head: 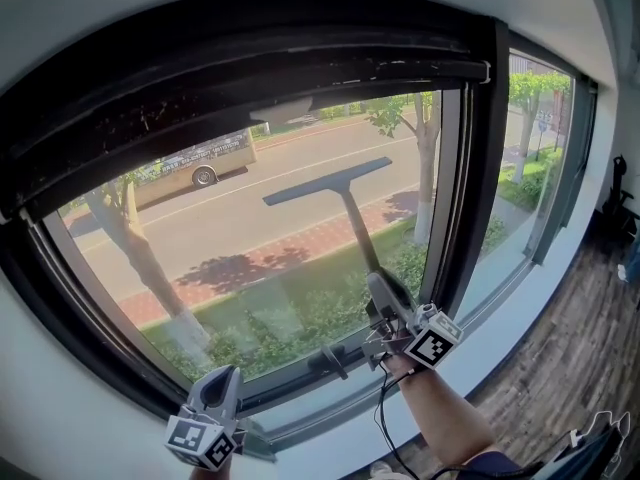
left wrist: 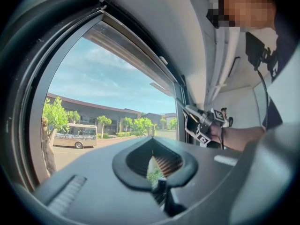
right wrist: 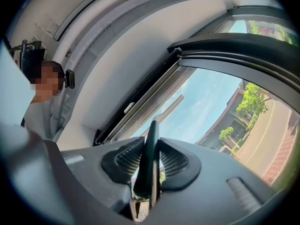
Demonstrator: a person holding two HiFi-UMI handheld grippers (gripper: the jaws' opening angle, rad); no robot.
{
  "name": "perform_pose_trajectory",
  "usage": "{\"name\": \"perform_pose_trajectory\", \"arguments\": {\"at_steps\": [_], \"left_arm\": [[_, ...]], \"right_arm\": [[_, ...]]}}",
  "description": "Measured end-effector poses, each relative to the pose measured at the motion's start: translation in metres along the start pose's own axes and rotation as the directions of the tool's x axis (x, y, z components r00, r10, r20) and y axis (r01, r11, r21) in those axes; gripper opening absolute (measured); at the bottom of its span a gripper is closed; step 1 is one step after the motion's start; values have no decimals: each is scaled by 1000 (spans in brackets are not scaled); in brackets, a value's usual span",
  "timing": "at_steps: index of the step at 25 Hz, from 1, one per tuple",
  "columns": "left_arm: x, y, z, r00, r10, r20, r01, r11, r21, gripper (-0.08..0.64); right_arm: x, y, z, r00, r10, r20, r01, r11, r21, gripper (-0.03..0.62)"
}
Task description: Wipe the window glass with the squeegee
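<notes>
Right gripper point(head: 384, 290): clenched on the squeegee point(head: 330, 180) handle. In the right gripper view, the dark handle point(right wrist: 150, 156) stands between the ribbed pads point(right wrist: 174, 162), both pressing its sides. The handle's lower end is buried in the jaws and cannot be seen.

Squeegee position: the blade lies on the upper-middle part of the window glass point(head: 230, 258), tilted with its left end lower and its right end higher. The handle runs down and right to the gripper. The contact line between blade and glass cannot be made out in the head view.

Left gripper point(head: 222, 378): low at the lower left, by the bottom window frame point(head: 486, 168) rail and well apart from the squeegee. The picture's bottom edge cuts off its marker cube and the hand. In the left gripper view, the left gripper point(left wrist: 152, 140) has its fingertips drawn together with nothing between them. Only a slit behind the tips shows greenery.

Edges and open room:
- The blade's right end is near the dark vertical post, with a narrow strip of glass between them.
- A band of glass separates the blade from the top rail.
- Wide free glass lies to the left of and below the blade.
- A pale sill point(head: 330, 413) runs under the frame, and wood floor point(head: 570, 358) shows at the right.

A cable point(head: 384, 423) hangs from the right gripper along the forearm point(head: 445, 420). The forearm's far end is cut off at the bottom edge.
</notes>
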State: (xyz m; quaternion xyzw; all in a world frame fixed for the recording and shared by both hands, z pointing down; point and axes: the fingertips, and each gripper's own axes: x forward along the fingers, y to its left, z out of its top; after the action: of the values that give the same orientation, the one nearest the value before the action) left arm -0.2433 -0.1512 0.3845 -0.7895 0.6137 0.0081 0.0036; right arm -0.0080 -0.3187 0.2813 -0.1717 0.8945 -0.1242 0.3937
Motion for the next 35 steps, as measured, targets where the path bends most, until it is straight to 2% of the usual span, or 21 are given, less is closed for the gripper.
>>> {"name": "perform_pose_trajectory", "arguments": {"at_steps": [26, 30, 35], "left_arm": [[9, -15, -16, 998, -4, -55, 3, 1000, -21, 5], [10, -15, -24, 998, -29, -59, 28, 1000, -8, 5], [10, -10, -18, 999, -19, -50, 19, 1000, -1, 5]], "right_arm": [[-56, -20, -43, 995, -68, -67, 73, 994, 80, 103], [-65, -24, -52, 994, -81, -76, 87, 992, 91, 103], [-75, -27, -62, 992, -94, -79, 102, 989, 102, 103]]}}
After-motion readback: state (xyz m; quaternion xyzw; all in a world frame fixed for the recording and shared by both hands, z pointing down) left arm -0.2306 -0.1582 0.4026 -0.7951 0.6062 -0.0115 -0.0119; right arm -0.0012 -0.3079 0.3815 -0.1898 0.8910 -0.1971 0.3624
